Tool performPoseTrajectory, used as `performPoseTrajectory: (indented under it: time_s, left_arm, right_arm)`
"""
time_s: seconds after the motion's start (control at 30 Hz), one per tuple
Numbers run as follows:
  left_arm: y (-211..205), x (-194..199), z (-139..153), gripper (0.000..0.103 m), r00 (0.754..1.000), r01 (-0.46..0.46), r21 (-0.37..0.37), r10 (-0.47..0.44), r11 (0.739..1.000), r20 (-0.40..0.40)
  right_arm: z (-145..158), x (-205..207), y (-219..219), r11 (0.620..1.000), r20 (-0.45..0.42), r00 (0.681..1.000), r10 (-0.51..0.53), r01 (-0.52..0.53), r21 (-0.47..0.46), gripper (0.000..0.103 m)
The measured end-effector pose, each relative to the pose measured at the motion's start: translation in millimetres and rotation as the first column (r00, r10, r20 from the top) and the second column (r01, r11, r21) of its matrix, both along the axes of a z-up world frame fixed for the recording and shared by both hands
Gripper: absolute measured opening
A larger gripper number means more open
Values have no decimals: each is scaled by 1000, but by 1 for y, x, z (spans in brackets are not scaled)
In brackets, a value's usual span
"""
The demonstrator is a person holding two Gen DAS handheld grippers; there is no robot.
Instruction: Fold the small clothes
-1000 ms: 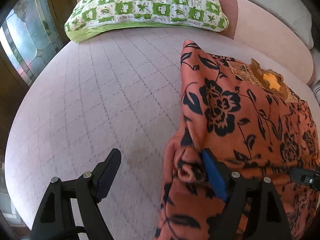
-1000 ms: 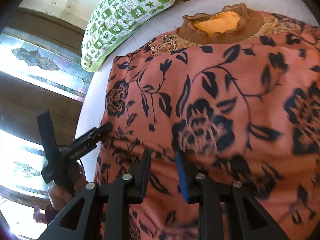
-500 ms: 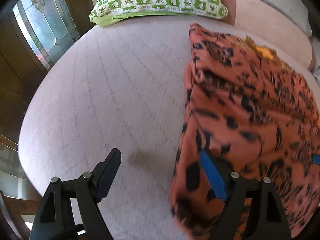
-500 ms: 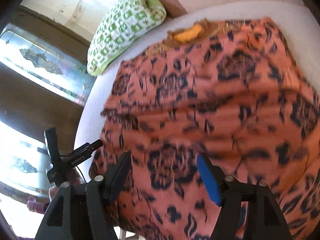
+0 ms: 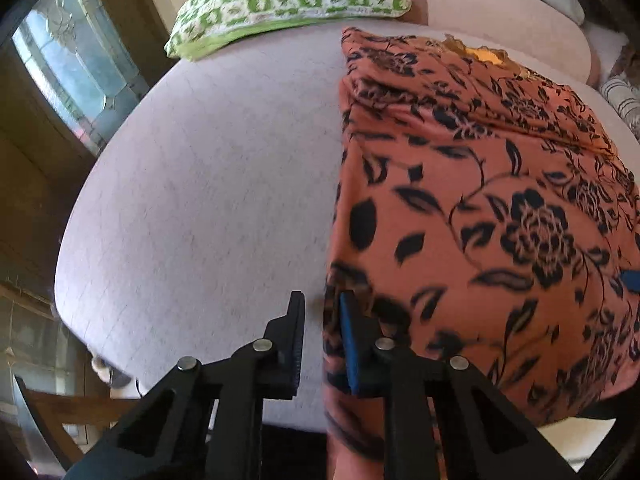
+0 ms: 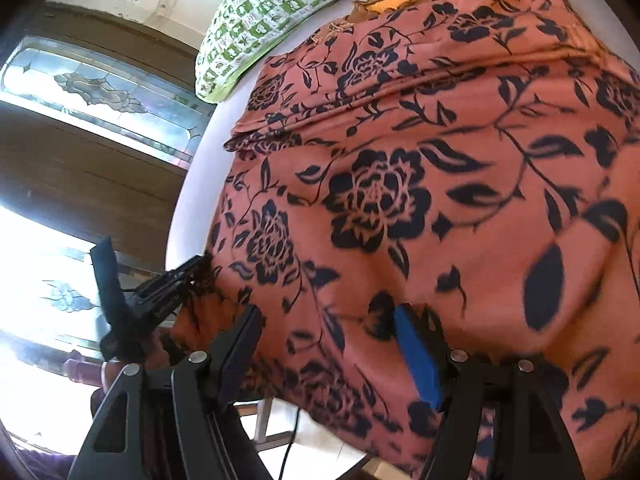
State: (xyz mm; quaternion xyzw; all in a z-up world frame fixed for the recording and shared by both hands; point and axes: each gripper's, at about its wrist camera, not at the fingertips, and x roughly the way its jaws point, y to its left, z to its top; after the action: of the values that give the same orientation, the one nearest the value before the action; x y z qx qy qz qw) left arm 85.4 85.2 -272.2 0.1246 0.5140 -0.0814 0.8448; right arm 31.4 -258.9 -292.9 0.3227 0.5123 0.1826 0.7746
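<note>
- The left hand-held gripper (image 5: pixel 320 344) points steeply down at the near rim of the surface; its jaws have just been closing and stand nearly together, pinching the near left edge of the garment, as the right wrist view also suggests.
- The right hand-held gripper (image 6: pixel 328 344) tilts down over the near part of the cloth, jaws wide apart, having just opened; the fabric lies under and between them, but the pads do not press on it.
- One orange garment (image 5: pixel 500 208) with a black flower print lies folded on the pale round bed (image 5: pixel 200 184), filling the half from 12 to 5 o'clock in the left wrist view; its yellow-lined neckline points toward 1 o'clock.
- The near hem hangs over the bed's rim at 6 o'clock.
- One green-and-white checked pillow (image 5: pixel 292 0) lies at 12 o'clock, apart from the garment.
- The bed from 7 to 11 o'clock is bare cover, up to its curved edge.
- Beyond that edge at 9 o'clock stands a leaded glass panel (image 5: pixel 68 68) in dark wood.
</note>
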Motion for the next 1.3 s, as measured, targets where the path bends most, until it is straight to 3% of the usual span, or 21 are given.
performPoseTrajectory:
  time_s: [0.1, 0.17, 0.2, 0.23, 0.33, 0.5, 0.57, 0.63, 0.73, 0.9, 1.07, 1.2, 1.3]
  left_arm:
    - [19, -5, 5, 22, 998, -61, -22, 60, 998, -32]
    - [35, -3, 10, 37, 992, -125, -12, 124, 992, -34]
    - [41, -3, 12, 52, 989, -146, -26, 145, 989, -33]
    - [49, -1, 14, 60, 986, -166, -50, 164, 985, -33]
    - [59, 2, 14, 61, 981, -189, -63, 185, 980, -59]
    - [53, -3, 1, 61, 982, -151, -128, 134, 980, -134]
    - [50, -5, -5, 58, 982, -134, -135, 113, 982, -154]
    - [44, -11, -9, 37, 981, -117, -150, 92, 982, -169]
    - [36, -14, -8, 24, 982, -94, -178, 62, 980, -180]
    - [22, 1, -7, 24, 980, -94, -191, 56, 977, -192]
    - [32, 10, -6, 35, 977, -113, -214, 70, 970, -199]
    - [31, 9, -8, 35, 980, -103, -215, 62, 971, -188]
    - [27, 5, -9, 13, 983, -69, -256, 21, 964, -184]
  right_arm:
    - [12, -18, -22, 998, 28, 998, -63, 62, 10, 72]
    - [23, -26, -40, 993, 56, 992, -114, 114, -10, 72]
    - [28, -31, -50, 990, 66, 988, -137, 138, -11, 72]
    - [34, -38, -65, 985, 75, 982, -173, 173, -6, 72]
    - [43, -52, -99, 970, 70, 967, -244, 245, 3, 72]
    - [44, -81, -158, 939, 2, 939, -343, 343, -39, 72]
    - [39, -93, -174, 926, -27, 927, -375, 374, -48, 72]
    - [34, -101, -186, 920, -54, 919, -390, 388, -48, 72]
    - [26, -107, -197, 918, -79, 915, -396, 390, -73, 72]
    - [13, -99, -203, 920, -108, 914, -391, 386, -67, 72]
    - [-2, -77, -192, 920, -164, 906, -389, 373, -122, 72]
    - [0, -70, -172, 945, -143, 936, -321, 308, -108, 72]
    - [2, -65, -149, 970, -110, 965, -240, 233, -75, 65]
